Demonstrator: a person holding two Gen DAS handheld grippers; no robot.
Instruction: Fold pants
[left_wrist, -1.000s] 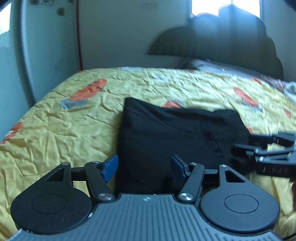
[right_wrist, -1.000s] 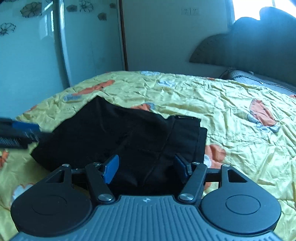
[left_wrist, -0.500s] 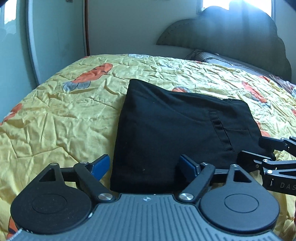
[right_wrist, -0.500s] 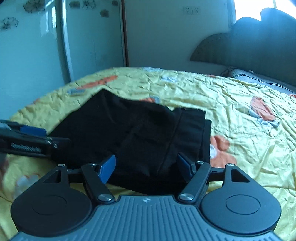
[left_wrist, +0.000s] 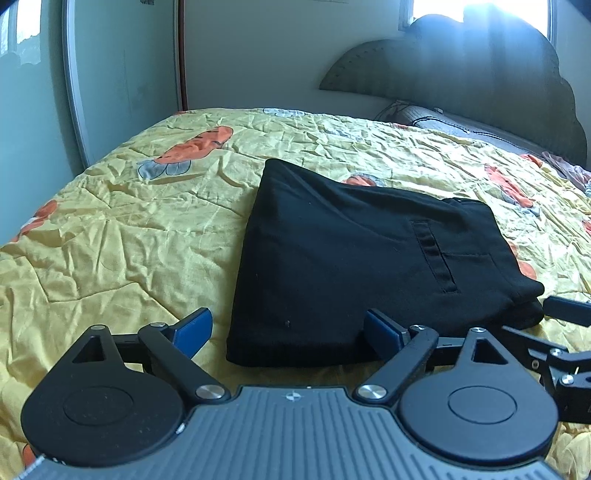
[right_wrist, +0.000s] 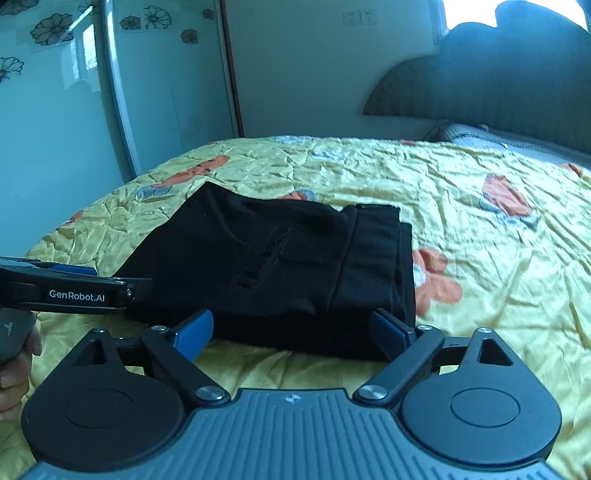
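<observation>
Pants (left_wrist: 354, 266), black and folded into a compact stack, lie on the bed (left_wrist: 122, 236) with its yellow cover. The left gripper (left_wrist: 291, 328) and right gripper (right_wrist: 295, 328) both sit at the stack's near edge, jaws opening wide; the pads seem clear of the cloth, holding nothing.

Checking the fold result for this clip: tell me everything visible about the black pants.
The black pants lie folded into a compact, layered, roughly rectangular stack on the yellow bedspread. The fabric looks like soft matte cotton; a welt pocket slit shows on top, and stacked edges show on the right in the right wrist view. Nothing grips them.
</observation>
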